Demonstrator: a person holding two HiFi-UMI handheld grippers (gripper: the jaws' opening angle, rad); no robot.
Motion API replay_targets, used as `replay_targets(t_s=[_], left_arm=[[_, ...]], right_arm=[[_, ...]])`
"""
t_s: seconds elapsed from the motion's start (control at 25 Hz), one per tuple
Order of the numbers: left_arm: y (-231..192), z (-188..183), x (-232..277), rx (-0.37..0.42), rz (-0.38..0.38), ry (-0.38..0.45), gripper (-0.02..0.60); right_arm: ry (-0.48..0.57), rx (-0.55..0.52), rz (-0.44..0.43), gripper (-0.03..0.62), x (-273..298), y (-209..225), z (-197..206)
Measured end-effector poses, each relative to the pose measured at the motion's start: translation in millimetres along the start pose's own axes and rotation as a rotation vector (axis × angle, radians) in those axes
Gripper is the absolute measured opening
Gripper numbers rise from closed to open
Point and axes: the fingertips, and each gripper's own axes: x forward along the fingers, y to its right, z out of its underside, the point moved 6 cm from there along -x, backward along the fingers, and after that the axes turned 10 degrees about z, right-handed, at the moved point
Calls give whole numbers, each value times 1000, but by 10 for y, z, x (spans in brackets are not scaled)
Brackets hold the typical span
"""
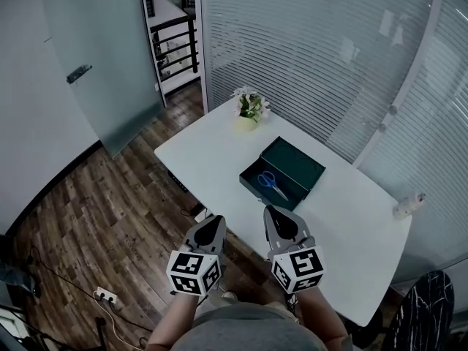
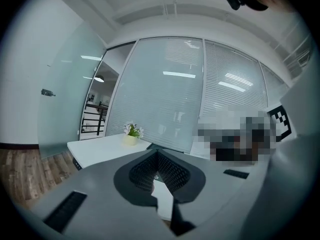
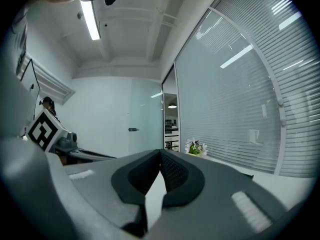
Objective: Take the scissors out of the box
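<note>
An open dark green box (image 1: 294, 165) lies in the middle of the white table (image 1: 212, 148). Blue-handled scissors (image 1: 272, 183) rest inside it. My left gripper (image 1: 217, 221) hangs over the wood floor just short of the table's near edge, shut and holding nothing. My right gripper (image 1: 271, 211) is over the near edge, a short way in front of the box, also shut and holding nothing. In the left gripper view the shut jaws (image 2: 157, 153) point at the table, with a dark edge of the box (image 2: 169, 148) just above them. The right gripper view shows shut jaws (image 3: 161, 153).
A small potted plant (image 1: 250, 110) stands at the table's far corner, and a small white object (image 1: 408, 206) at its right end. Glass walls with blinds run behind the table. A dark chair (image 1: 428, 313) is at lower right, a power strip (image 1: 107, 295) on the floor.
</note>
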Motion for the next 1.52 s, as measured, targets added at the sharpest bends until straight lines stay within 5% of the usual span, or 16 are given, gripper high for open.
replay_targets(t_s=[0.64, 1.52], left_arm=[[-408, -7, 576, -38, 105, -63, 3], [-717, 213, 1128, -96, 63, -140, 5]], right_arm=[[-96, -115, 102, 9, 682, 478, 37], [-482, -295, -88, 9, 2079, 1278, 1123]])
